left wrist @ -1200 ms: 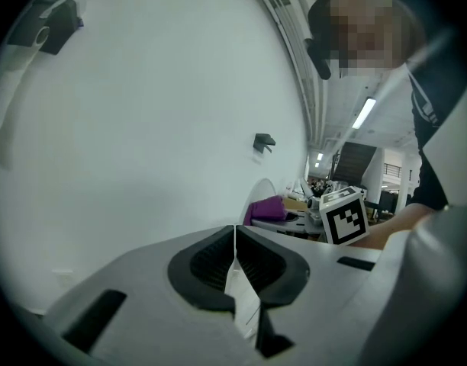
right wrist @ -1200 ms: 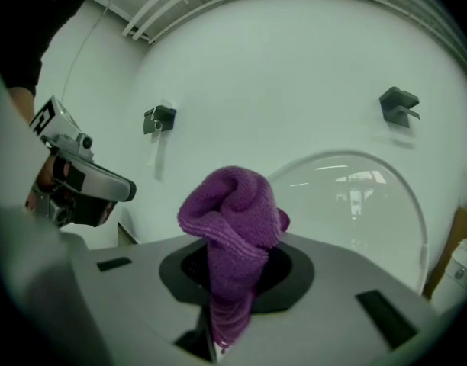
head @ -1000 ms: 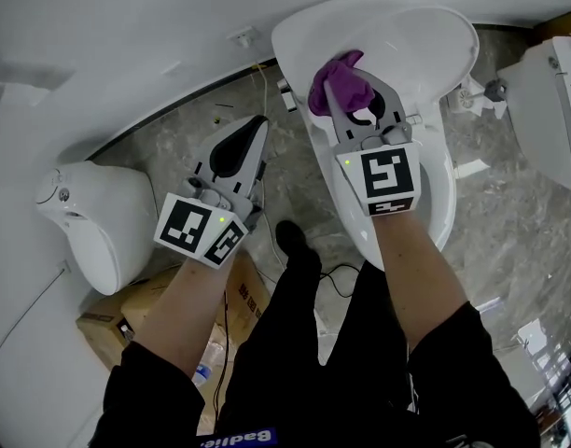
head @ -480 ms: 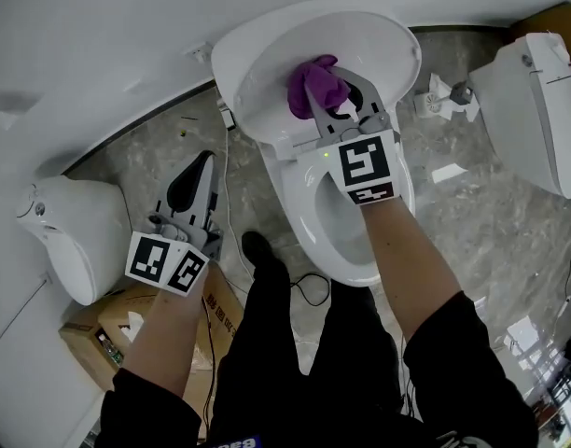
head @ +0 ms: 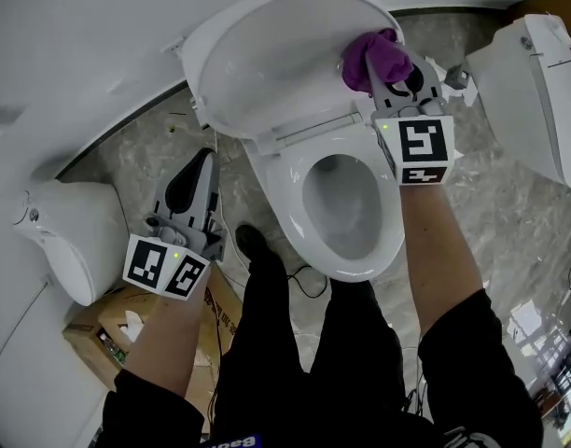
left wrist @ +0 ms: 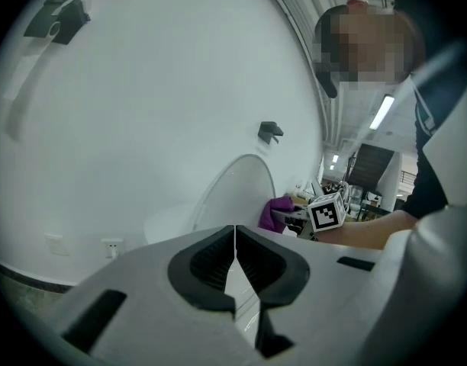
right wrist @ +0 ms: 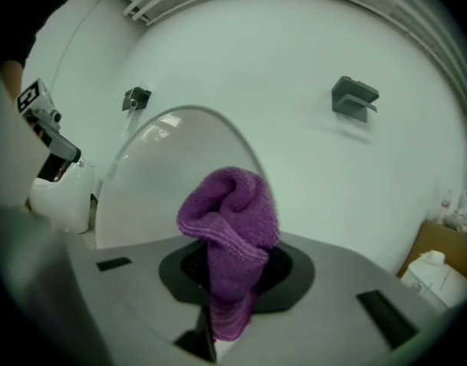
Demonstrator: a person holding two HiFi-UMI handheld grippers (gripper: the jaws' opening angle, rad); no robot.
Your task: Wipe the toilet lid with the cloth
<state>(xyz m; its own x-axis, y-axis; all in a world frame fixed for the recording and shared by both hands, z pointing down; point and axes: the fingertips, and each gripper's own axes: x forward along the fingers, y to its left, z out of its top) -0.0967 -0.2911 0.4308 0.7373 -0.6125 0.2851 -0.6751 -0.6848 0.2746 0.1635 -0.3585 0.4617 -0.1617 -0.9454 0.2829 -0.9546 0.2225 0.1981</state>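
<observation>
The white toilet lid (head: 267, 63) stands raised above the seat and bowl (head: 295, 194). A bunched purple cloth (head: 374, 56) sits at the lid's right edge, with my right gripper (head: 377, 66) shut on it. In the right gripper view the cloth (right wrist: 230, 219) stands up from between the jaws, and the lid (right wrist: 153, 181) lies behind it to the left. My left gripper (head: 205, 160) hangs over the floor left of the toilet. Its jaws are shut on nothing (left wrist: 234, 242). From the left gripper view the lid (left wrist: 233, 193) and the cloth (left wrist: 277, 209) show ahead.
A second toilet (head: 71, 231) lies at the left and a third (head: 537, 91) at the right. A cardboard box (head: 108, 329) stands at the lower left. Cables run over the marbled floor (head: 509, 213). The person's legs and a black shoe (head: 253, 245) stand before the bowl.
My right gripper has carried the cloth from the middle of the lid rightwards to its right edge. The left gripper has dropped back from the lid and stays shut.
</observation>
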